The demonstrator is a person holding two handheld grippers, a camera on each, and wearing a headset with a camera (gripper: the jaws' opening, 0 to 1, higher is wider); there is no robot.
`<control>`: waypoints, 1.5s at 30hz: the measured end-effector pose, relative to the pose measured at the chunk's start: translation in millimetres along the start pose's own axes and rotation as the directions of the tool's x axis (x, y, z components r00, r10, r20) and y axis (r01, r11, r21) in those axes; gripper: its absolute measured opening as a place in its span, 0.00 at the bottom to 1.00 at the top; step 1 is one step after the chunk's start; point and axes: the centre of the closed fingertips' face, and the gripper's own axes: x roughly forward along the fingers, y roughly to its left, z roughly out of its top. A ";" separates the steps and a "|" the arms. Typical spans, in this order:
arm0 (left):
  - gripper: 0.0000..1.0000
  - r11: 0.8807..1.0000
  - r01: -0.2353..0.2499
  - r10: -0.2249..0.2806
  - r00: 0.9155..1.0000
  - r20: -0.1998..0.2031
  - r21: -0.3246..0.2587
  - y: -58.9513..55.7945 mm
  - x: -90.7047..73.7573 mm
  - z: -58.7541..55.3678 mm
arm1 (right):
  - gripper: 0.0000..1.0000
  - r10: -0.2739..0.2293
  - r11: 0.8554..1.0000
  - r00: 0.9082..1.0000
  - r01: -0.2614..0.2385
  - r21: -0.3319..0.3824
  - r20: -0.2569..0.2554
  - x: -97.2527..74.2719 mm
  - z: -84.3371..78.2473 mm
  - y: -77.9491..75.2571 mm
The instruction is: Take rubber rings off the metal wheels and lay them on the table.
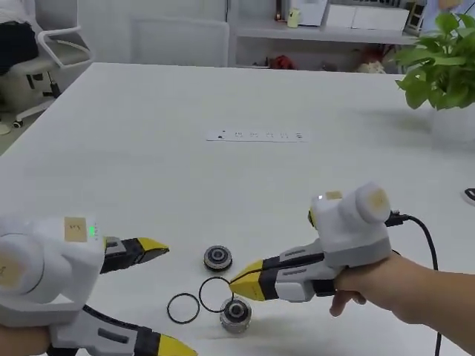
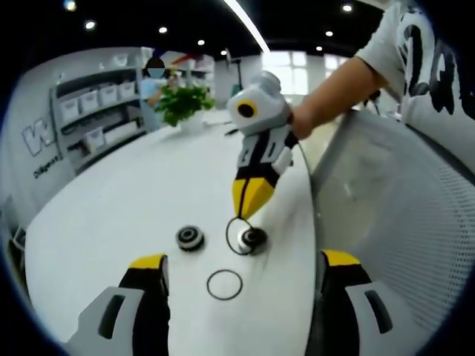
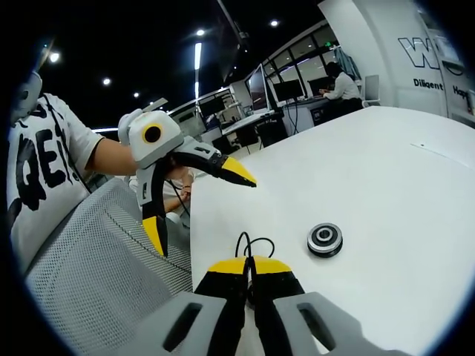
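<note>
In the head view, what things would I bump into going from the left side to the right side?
left gripper → loose rubber ring → far metal wheel → right gripper, pinching a second rubber ring → green plant

The head view is looking forward and down at the table (image 1: pixel 223 178) from close above. The two gripper views are facing each other low over it, both showing the same wheel (image 2: pixel 190 237).
</note>
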 end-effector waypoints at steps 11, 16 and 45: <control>0.89 0.998 -0.052 0.053 0.999 0.005 -0.018 6.5 -12.1 -6.6 | 0.00 0.009 1.000 1.000 -0.009 -0.001 -0.014 17.1 0.9 2.2; 0.91 0.998 -0.062 0.063 0.998 0.006 -0.026 9.1 -16.9 -9.2 | 0.00 0.011 1.000 1.000 -0.011 -0.001 -0.021 24.1 -0.3 1.3; 0.90 0.993 -0.102 0.101 0.995 -0.014 -0.063 14.7 -33.9 -27.3 | 0.00 -0.002 1.000 0.998 0.003 0.024 -0.060 52.8 -13.1 -6.8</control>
